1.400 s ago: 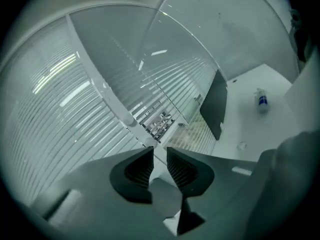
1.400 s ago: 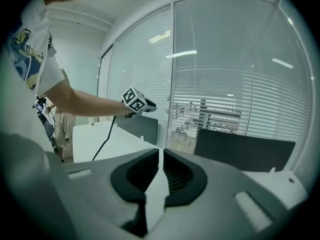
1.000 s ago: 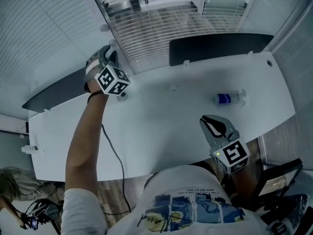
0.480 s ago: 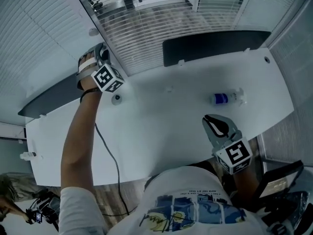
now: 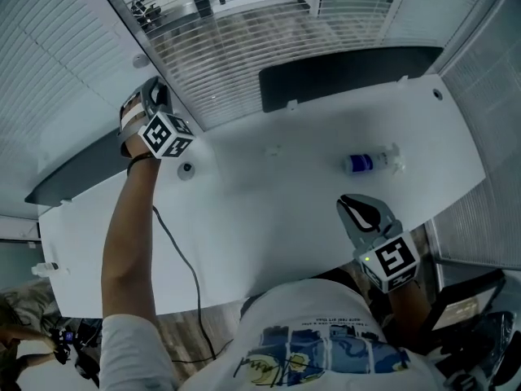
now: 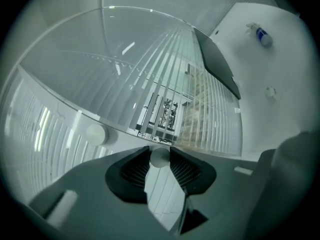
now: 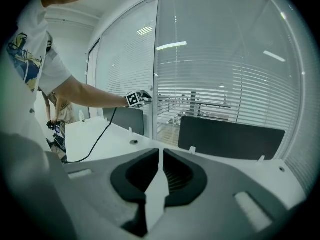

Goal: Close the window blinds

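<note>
The window blinds (image 5: pixel 244 43) hang inside the glazing behind the desk, their slats standing apart so the outside shows through (image 6: pixel 200 109). My left gripper (image 5: pixel 155 94) reaches up to the window frame. In the left gripper view its jaws (image 6: pixel 160 157) have just been closing and now pinch a small round white control knob (image 6: pixel 160 157) at their tips. A second white knob (image 6: pixel 95 134) sits on the frame to the left. My right gripper (image 5: pixel 358 206) hovers low over the desk's near edge, shut and empty (image 7: pixel 161 151).
A white desk (image 5: pixel 269 210) runs below the window, backed by dark divider panels (image 5: pixel 350 68). On the desk lie a small bottle with a blue label (image 5: pixel 370 162), a cable (image 5: pixel 175 243) and a round grommet (image 5: pixel 186 170). Another person stands at the far left (image 7: pixel 57 109).
The left gripper has shifted a little left and down along the window frame. The right gripper has hardly moved over the desk edge.
</note>
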